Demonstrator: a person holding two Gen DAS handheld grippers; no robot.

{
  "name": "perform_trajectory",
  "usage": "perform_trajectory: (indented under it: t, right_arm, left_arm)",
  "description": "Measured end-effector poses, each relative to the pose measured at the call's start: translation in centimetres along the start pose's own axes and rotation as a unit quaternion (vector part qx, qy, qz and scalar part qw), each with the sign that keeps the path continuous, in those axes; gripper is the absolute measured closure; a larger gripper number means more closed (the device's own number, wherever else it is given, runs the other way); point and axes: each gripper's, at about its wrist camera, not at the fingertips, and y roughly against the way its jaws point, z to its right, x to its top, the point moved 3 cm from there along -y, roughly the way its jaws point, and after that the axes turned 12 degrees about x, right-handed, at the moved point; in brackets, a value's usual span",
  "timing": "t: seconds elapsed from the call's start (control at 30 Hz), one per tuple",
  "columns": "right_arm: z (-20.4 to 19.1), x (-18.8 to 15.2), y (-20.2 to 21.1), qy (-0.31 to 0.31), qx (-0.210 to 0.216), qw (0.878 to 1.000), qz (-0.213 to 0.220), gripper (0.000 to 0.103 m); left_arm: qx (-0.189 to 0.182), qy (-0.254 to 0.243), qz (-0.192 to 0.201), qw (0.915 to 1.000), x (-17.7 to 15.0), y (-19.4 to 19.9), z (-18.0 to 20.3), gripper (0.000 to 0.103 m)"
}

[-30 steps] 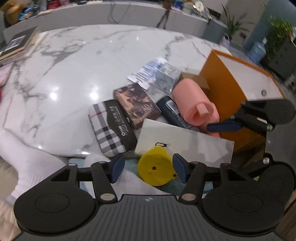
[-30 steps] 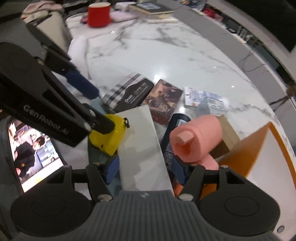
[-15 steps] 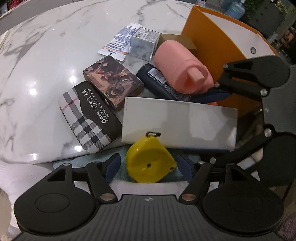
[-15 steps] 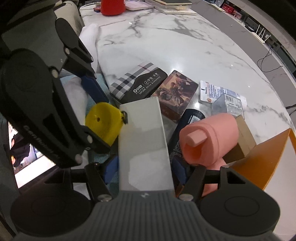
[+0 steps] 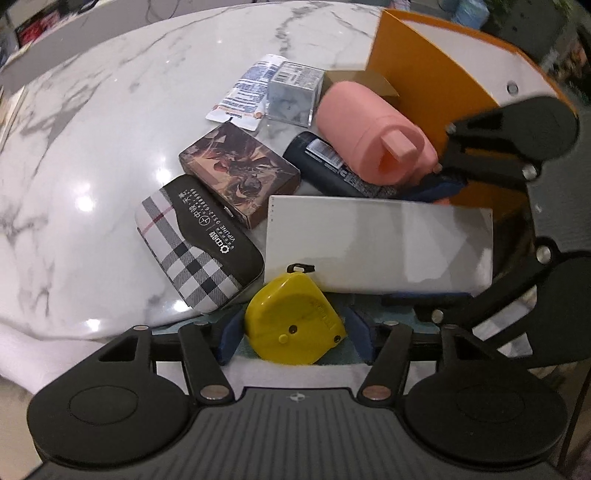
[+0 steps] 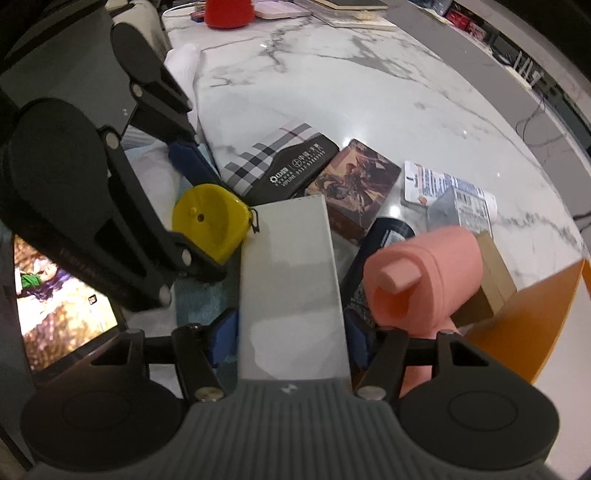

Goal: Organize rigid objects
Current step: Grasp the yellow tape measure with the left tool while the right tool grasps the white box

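My left gripper (image 5: 295, 338) has its blue pads on both sides of a yellow tape measure (image 5: 293, 323) at the table's near edge. My right gripper (image 6: 291, 341) has its pads against both long sides of a flat white box (image 6: 291, 284), which also shows in the left wrist view (image 5: 380, 243). The left gripper (image 6: 199, 214) appears in the right wrist view around the tape measure (image 6: 208, 218). A plaid glasses case (image 5: 195, 240), a brown printed box (image 5: 240, 170), a dark bottle (image 5: 332, 170) and a pink foam cylinder (image 5: 373, 133) lie behind.
An orange box (image 5: 436, 96) stands open at the right. A clear cube (image 5: 293, 96) and a leaflet (image 5: 245, 92) lie farther back on the marble table (image 5: 110, 103). A red cup (image 6: 229, 13) and books stand at the far end. A screen (image 6: 62, 317) glows left of the right gripper.
Both grippers have moved in closer over the objects. The left pads have closed in around the tape measure and the right pads around the white box.
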Motion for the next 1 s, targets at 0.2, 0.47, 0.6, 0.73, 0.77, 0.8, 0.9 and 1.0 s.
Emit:
perform_trajectory:
  t: [0.2,0.47,0.6,0.73,0.77,0.8,0.9,1.0]
  right_arm:
    - [-0.3,0.4,-0.8,0.025,-0.013,1.0,0.003,0.041]
    - [-0.4,0.2,-0.5,0.019,-0.019,1.0,0.007,0.043]
    - [-0.5,-0.2,0.4,0.005,-0.014,1.0,0.008,0.043]
    - [-0.8,-0.5,1.4,0.004,-0.021,1.0,0.014,0.043]
    - [-0.9,-0.6,1.6,0.004,-0.024,1.0,0.013,0.043]
    - [-0.9,-0.5,1.8,0.004,-0.027,1.0,0.013,0.043]
    - [-1.0,-0.4,2.4,-0.001,-0.034,0.999,0.018,0.043]
    - [-1.2,-0.1,3.7,-0.001,-0.045,0.999,0.029,0.043]
  left_arm:
    - [-0.004,-0.012,0.008,0.9999,-0.1,-0.4,0.1,0.03]
    - [-0.012,0.024,0.023,0.9994,-0.1,0.2,-0.3,0.035]
    - [-0.02,0.057,0.032,0.9976,-0.2,0.8,-1.1,0.04]
    - [-0.01,0.066,0.044,0.9968,-0.2,1.6,-1.2,0.044]
    - [-0.009,0.068,0.046,0.9966,-0.2,1.8,-1.2,0.044]
    - [-0.008,0.067,0.05,0.9965,-0.1,2.0,-1.1,0.044]
    - [-0.008,0.07,0.064,0.9954,-0.2,3.0,-1.1,0.045]
    - [-0.011,0.079,0.078,0.9937,-0.3,4.0,-1.2,0.045]
